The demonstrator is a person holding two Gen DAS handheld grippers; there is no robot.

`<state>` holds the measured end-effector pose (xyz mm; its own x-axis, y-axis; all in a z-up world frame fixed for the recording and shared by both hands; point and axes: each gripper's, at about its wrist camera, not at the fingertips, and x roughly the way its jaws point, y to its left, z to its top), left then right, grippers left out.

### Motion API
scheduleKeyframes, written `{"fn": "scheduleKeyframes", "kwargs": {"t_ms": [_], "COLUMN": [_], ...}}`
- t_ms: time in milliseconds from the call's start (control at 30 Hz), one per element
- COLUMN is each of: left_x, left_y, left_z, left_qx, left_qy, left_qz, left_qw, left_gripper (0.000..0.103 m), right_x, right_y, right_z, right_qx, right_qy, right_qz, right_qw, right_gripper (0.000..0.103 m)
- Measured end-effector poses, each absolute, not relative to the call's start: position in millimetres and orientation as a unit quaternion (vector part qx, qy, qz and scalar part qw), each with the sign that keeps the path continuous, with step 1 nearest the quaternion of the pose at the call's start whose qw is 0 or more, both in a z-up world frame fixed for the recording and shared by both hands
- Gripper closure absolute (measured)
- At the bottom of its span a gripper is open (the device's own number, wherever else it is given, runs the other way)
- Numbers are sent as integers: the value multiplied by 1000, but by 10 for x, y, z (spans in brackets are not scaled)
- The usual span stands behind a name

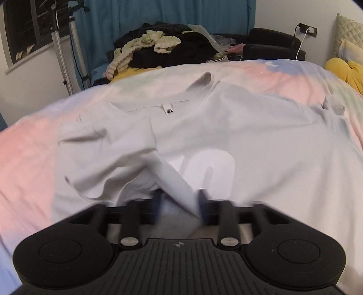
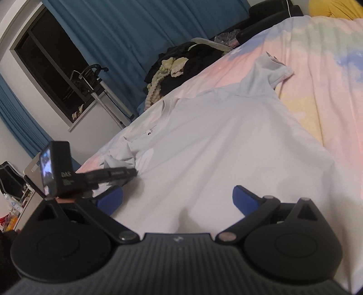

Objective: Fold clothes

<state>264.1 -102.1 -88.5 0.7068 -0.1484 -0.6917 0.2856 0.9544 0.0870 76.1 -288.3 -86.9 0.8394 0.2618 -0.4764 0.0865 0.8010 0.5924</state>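
A pale white T-shirt (image 1: 226, 127) lies spread on the pastel duvet (image 1: 27, 154), its collar (image 1: 202, 84) at the far side and one sleeve (image 1: 333, 106) out to the right. Its left side is rumpled and partly lifted over the body. My left gripper (image 1: 181, 200) hovers low over that side, blurred, with its blue fingers (image 1: 204, 204) apart; a raised edge of the shirt leans between them against the right finger. In the right wrist view my right gripper (image 2: 178, 199) stands wide open over the shirt (image 2: 215, 147), with nothing between its fingers. The left gripper (image 2: 132, 172) shows there at the left.
A heap of dark and cream knitted clothes (image 1: 158, 47) lies beyond the bed's far edge, before a teal curtain (image 1: 136, 13). A metal stand (image 1: 61, 56) rises at the left by the window. Yellow cushions (image 1: 344, 70) sit at the right, a black seat (image 1: 272, 43) behind.
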Motion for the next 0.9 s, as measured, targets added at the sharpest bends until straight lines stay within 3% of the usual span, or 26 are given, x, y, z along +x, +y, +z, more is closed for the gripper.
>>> {"fn": "scheduleKeyframes", "kwargs": {"t_ms": [33,100,300,600,667,767,800,900], "left_x": [2588,2496,2123,2542,2663,2819,2866,2992], "left_y": [-1000,-916,-489,222,218,73,-10,-292], "left_z": [-869,-823,-601,-690,-713,-701,-682,-545], "left_qx": [88,70,-17,-176,-177,-151,-138,-98], "left_qy": [357,347,315,318,320,332,339,342], "left_qz": [-127,-153,-205,-82,-75,-87,-94,-109], "left_qw": [921,923,927,928,928,927,926,928], "left_gripper": [33,23,20,22,29,70,98,101], "right_x": [761,780,754,795,808,822,825,828], "right_y": [-2889,-2882,-2844,-2841,-2843,-2848,-2852,-2863], "right_z": [-877,-884,-828,-891,-903,-924,-933,-953], "right_qx": [313,316,322,330,329,331,334,343], "right_qy": [280,282,278,289,289,292,294,296], "right_qz": [48,47,57,48,48,47,47,48], "right_qw": [906,905,903,897,898,896,894,890], "right_gripper": [0,0,0,0,0,0,0,0]}}
